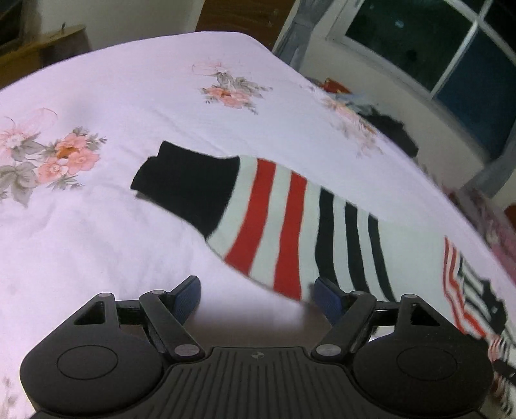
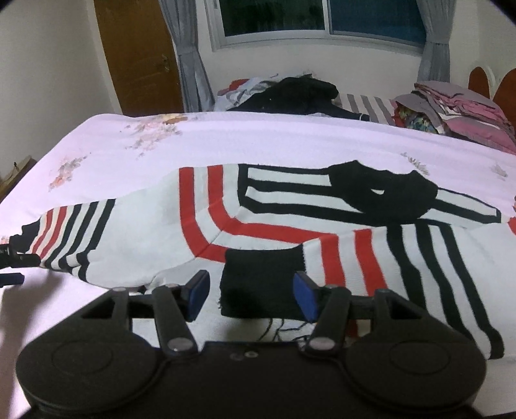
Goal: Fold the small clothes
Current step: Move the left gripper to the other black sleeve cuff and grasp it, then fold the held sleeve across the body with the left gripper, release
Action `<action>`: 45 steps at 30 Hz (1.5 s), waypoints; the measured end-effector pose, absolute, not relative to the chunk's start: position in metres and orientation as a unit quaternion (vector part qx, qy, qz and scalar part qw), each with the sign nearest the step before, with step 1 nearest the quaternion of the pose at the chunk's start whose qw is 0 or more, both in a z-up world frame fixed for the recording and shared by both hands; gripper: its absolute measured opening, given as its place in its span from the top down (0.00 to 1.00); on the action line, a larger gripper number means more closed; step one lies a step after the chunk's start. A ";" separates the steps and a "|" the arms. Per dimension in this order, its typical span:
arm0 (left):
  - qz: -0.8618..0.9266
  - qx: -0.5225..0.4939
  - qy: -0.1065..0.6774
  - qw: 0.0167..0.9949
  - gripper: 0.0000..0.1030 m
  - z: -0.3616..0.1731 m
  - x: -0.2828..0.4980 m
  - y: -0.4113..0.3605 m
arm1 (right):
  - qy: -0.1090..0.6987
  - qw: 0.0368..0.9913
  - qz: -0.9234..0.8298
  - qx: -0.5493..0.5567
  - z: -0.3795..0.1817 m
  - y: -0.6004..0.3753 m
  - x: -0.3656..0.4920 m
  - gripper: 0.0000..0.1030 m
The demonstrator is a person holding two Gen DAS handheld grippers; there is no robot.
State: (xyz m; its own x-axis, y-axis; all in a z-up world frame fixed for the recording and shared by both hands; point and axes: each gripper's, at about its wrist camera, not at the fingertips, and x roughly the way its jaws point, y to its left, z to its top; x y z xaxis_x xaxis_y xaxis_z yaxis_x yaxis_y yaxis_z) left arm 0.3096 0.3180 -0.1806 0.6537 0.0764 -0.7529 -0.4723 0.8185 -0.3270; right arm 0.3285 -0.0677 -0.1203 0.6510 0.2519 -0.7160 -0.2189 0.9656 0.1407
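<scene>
A small white sweater (image 2: 154, 238) with red and black stripes and a black collar (image 2: 383, 193) lies flat on the bed. Its right sleeve is folded across the body, with the black cuff (image 2: 258, 283) between my right gripper's (image 2: 253, 295) open fingers. In the left wrist view the other sleeve (image 1: 283, 222) stretches out over the sheet, its black cuff (image 1: 190, 187) pointing away. My left gripper (image 1: 258, 298) is open, with its right fingertip (image 1: 327, 298) at the sleeve's lower edge. The left gripper's tips also show at the left edge of the right wrist view (image 2: 13, 267).
The bed has a pale pink floral sheet (image 1: 96, 241). A heap of dark clothes (image 2: 290, 93) and a stack of folded pink and grey clothes (image 2: 458, 112) sit at the far side. A brown door (image 2: 138, 54) and a curtained window (image 2: 319, 19) stand behind.
</scene>
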 end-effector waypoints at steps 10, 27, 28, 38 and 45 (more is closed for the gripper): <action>0.158 -0.297 0.323 0.884 0.16 -0.192 0.338 0.328 | 0.404 0.909 0.095 0.029 -0.132 -0.067 0.344 0.44; 0.049 -0.206 0.249 0.945 0.95 -0.133 0.357 0.258 | 0.411 0.906 0.063 0.076 -0.138 -0.097 0.353 0.50; 0.029 -0.199 0.244 0.949 0.95 -0.127 0.361 0.244 | 0.406 0.908 0.064 0.084 -0.135 -0.101 0.350 0.50; -0.179 -0.143 0.263 0.937 0.95 -0.118 0.397 0.068 | 0.379 0.916 0.029 0.127 -0.115 -0.176 0.314 0.50; -0.256 -0.005 0.338 0.906 0.94 -0.154 0.384 -0.036 | 0.383 0.912 0.006 0.147 -0.116 -0.222 0.292 0.43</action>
